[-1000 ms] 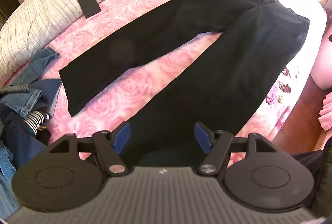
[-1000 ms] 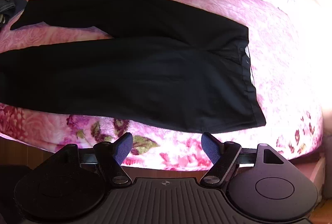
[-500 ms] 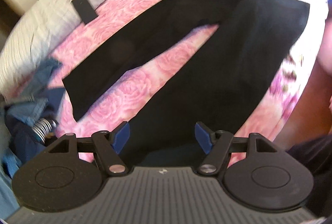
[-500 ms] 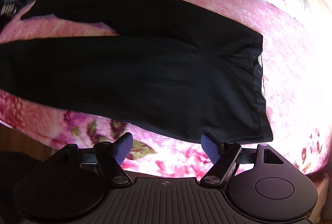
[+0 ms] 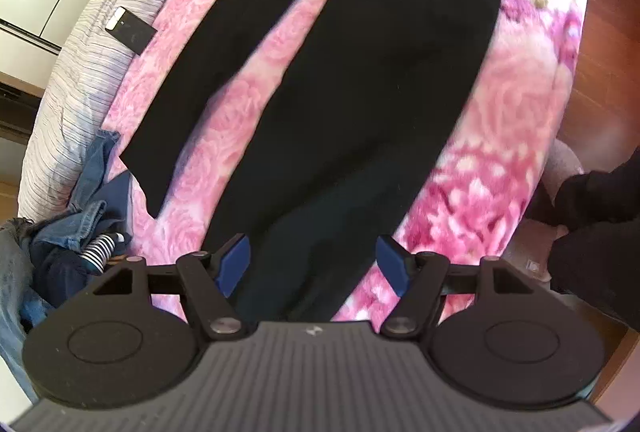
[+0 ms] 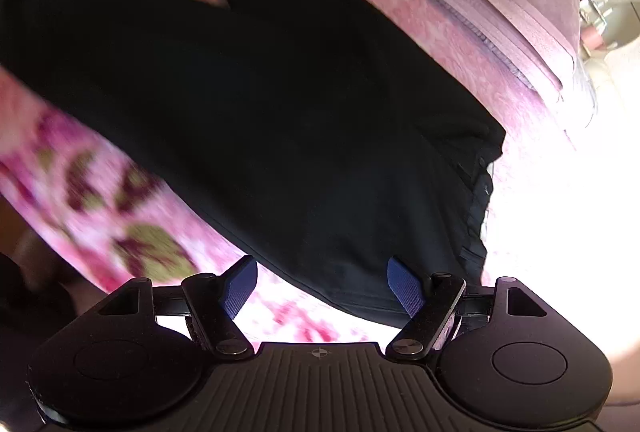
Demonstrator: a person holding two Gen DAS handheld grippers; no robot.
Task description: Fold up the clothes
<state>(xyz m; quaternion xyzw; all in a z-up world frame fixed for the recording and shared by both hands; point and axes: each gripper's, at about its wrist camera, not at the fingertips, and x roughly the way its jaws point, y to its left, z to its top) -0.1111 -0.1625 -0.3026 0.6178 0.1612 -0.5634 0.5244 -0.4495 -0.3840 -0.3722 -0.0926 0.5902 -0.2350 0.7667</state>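
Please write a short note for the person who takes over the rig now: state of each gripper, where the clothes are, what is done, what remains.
Left gripper: open, empty, above the hem end of the near leg of the black trousers.
Right gripper: open, empty, at the near waistband corner.
Trousers lie flat, legs spread, on the pink floral bedspread. Unfolded clothes pile sits at the bed's left.
Done: trousers laid out. Left: grasp, fold them, then the pile.
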